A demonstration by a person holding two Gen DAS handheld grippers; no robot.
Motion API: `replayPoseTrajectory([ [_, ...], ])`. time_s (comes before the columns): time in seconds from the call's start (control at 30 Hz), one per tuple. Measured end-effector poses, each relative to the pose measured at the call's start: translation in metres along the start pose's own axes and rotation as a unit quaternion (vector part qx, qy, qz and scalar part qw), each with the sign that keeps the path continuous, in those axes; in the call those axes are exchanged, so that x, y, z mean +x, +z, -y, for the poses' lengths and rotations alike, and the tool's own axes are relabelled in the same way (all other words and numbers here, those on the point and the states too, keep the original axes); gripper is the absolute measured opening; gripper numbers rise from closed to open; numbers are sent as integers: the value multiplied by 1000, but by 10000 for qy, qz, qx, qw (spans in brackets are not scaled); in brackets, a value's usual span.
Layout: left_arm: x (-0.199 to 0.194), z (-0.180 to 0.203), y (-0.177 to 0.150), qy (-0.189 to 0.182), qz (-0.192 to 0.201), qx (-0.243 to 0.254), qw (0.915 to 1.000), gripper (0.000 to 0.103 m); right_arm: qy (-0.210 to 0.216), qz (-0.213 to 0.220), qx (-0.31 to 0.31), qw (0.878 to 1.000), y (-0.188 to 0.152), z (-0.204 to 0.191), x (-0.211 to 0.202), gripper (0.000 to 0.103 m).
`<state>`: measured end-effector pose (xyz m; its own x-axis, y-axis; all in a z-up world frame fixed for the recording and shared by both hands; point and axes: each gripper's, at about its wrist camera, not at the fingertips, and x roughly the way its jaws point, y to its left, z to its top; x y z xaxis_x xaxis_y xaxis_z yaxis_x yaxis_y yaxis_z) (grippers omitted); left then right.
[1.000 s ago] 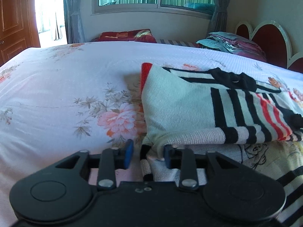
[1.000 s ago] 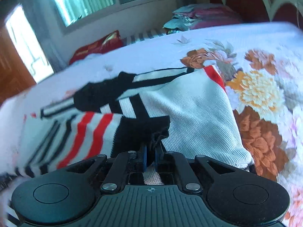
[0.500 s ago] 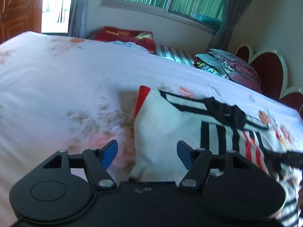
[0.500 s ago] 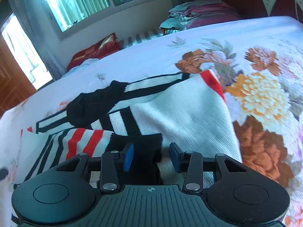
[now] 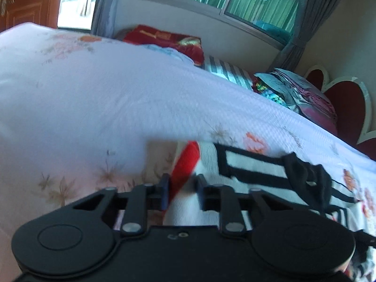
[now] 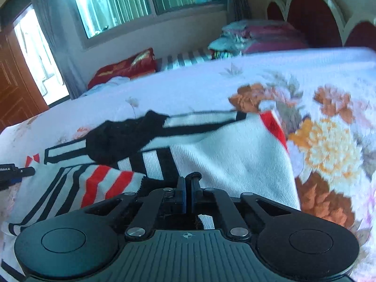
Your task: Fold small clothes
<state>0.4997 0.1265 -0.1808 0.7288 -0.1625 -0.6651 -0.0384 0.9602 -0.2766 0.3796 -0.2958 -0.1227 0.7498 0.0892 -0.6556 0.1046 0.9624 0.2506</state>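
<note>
A small white knit sweater (image 6: 235,155) with black and red stripes lies partly folded on the floral bedsheet (image 6: 329,141). In the left wrist view my left gripper (image 5: 182,191) is open, its fingers either side of the sweater's (image 5: 246,164) red-edged corner. In the right wrist view my right gripper (image 6: 188,188) is shut over the sweater's near edge, with a bit of black fabric between the pads. The left gripper's tip (image 6: 14,174) shows at the left edge of the right wrist view.
The bedsheet (image 5: 94,105) stretches far to the left. A red pillow (image 5: 164,40), a striped cloth (image 5: 225,72) and a pile of folded clothes (image 5: 298,91) lie at the far side. A red headboard (image 6: 312,16) stands at right.
My left gripper moved forward to the sweater's red corner and narrowed its opening. My right gripper, open half a second ago, has shut on the sweater's near edge.
</note>
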Motion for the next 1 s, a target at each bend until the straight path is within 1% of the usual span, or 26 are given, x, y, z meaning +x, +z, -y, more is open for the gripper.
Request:
replayPoseTrajectory([
  [0.03, 1, 1, 0, 39, 87, 20, 10000, 15, -25, 63, -61, 10000, 0, -2, -1, 3],
  [0.1, 1, 4, 0, 92, 201, 25, 9998, 13, -192, 152, -266, 9993, -2, -5, -2, 3],
  [0.13, 2, 4, 0, 101, 238, 11, 9997, 13, -281, 130, -359, 9989, -5, -5, 1, 3],
  [0.2, 3, 6, 0, 125, 233, 38, 9996, 13, -366, -38, -315, 9988, -10, 0, 8, 2],
  [0.23, 3, 5, 0, 141, 230, 46, 9996, 14, -380, -54, -264, 9989, -12, 3, 9, 2],
  [0.3, 4, 3, 0, 184, 182, 54, 9997, 18, -502, 10, -246, 9984, -11, 5, 7, 0],
  [0.33, 6, 3, -1, 231, 156, 93, 9996, 23, -550, 43, -243, 9982, -10, 6, 5, 0],
  [0.37, 8, 3, -2, 275, 143, 142, 9994, 25, -678, 16, -239, 9974, -10, 7, 7, 0],
  [0.4, 9, 4, -3, 297, 141, 213, 9992, 25, -701, -87, -221, 9973, -10, 9, 10, 0],
  [0.43, 8, 6, -3, 341, 154, 283, 9989, 27, -662, -121, -191, 9975, -10, 11, 10, 0],
  [0.5, 4, 7, 0, 341, 123, 226, 9991, 27, -618, 109, -56, 9980, -7, 12, 0, 0],
  [0.57, -5, 7, 1, 319, 210, 106, 9992, 27, -478, 268, 65, 9985, -2, 11, -8, 0],
  [0.63, -17, 9, 1, 270, 328, 64, 9991, 27, -292, 292, 11, 9991, 2, 5, -12, 0],
  [0.7, -29, 15, 0, 199, 442, 153, 9987, 27, -61, 189, -131, 9997, 5, -7, -9, 0],
  [0.73, -35, 20, -2, 152, 492, 236, 9984, 29, 72, 106, -197, 9997, 6, -14, -6, 0],
  [0.8, -45, 31, -7, 4, 537, 439, 9976, 30, 258, 34, -313, 9992, 6, -27, -1, 0],
  [0.87, -51, 44, -16, -148, 483, 660, 9965, 33, 447, -54, -398, 9982, 5, -41, 5, 0],
  [0.93, -51, 56, -28, -259, 342, 833, 9956, 34, 576, -141, -535, 9968, 3, -55, 12, 0],
  [1.0, -48, 62, -40, -294, 207, 932, 9950, 34, 667, -251, -633, 9954, 0, -65, 19, 0],
])
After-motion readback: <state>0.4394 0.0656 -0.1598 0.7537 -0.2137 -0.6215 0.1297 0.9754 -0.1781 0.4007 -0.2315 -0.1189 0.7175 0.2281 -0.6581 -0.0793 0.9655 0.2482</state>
